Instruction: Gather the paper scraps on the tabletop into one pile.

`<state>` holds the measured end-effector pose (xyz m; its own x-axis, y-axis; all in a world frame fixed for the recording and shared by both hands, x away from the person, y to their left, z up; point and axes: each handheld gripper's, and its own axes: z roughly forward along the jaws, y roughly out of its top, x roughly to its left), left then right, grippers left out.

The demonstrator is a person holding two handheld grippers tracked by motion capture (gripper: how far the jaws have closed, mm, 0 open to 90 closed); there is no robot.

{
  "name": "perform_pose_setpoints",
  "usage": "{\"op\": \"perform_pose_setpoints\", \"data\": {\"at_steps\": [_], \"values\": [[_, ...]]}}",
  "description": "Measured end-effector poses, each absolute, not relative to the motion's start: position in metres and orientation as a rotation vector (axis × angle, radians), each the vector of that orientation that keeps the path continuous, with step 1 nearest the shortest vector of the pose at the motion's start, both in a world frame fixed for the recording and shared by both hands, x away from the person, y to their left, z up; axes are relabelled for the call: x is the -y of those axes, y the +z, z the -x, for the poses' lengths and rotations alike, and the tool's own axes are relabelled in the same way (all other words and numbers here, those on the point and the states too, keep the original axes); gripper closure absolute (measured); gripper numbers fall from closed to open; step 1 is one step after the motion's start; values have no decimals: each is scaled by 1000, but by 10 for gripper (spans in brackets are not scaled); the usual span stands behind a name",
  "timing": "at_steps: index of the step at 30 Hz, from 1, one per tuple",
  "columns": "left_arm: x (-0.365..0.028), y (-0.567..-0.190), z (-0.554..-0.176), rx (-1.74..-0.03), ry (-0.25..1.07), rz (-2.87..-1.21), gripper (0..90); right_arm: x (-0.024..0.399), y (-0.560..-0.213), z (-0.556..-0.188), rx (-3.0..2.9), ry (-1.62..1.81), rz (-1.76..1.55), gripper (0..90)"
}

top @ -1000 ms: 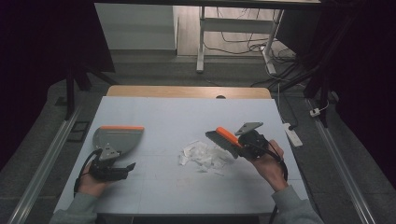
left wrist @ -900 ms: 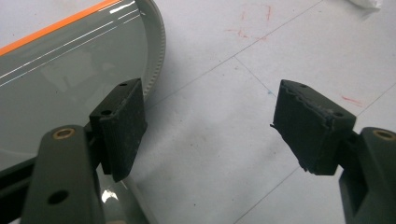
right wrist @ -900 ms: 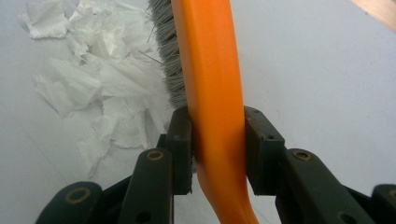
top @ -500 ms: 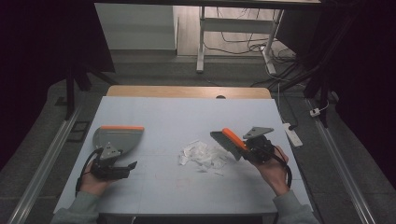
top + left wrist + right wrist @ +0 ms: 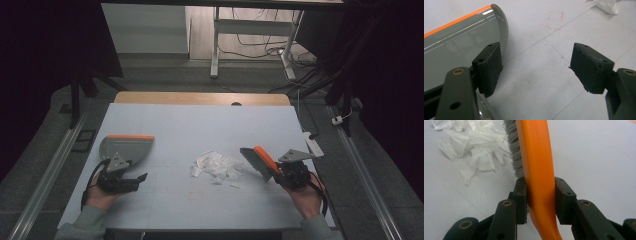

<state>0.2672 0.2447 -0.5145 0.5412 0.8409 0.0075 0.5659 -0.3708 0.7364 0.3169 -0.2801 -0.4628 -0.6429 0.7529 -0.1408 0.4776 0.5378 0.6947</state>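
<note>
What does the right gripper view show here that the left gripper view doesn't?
Right gripper view: the right hand-held gripper clamped on the orange brush, grey bristles beside the main heap of paper scraps. Left gripper view: the left hand-held gripper standing open, the grey dustpan with its orange lip against one pad, faint red marks on the surface. Both: the white table and some white scraps.

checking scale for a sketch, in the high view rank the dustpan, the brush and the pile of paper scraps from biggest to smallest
1. dustpan, the broadest shape.
2. pile of paper scraps and brush: too alike to rank; the scraps spread wider, the brush is tilted and partly hidden in the right gripper.
</note>
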Motion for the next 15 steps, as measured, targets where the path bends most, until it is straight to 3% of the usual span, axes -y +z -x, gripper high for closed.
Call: {"op": "perform_pose_setpoints", "data": {"at_steps": [15], "values": [[-244,-514,-263,-1122,514,-2088,264,318,-472,-298,-2218,971,-1104,665]]}}
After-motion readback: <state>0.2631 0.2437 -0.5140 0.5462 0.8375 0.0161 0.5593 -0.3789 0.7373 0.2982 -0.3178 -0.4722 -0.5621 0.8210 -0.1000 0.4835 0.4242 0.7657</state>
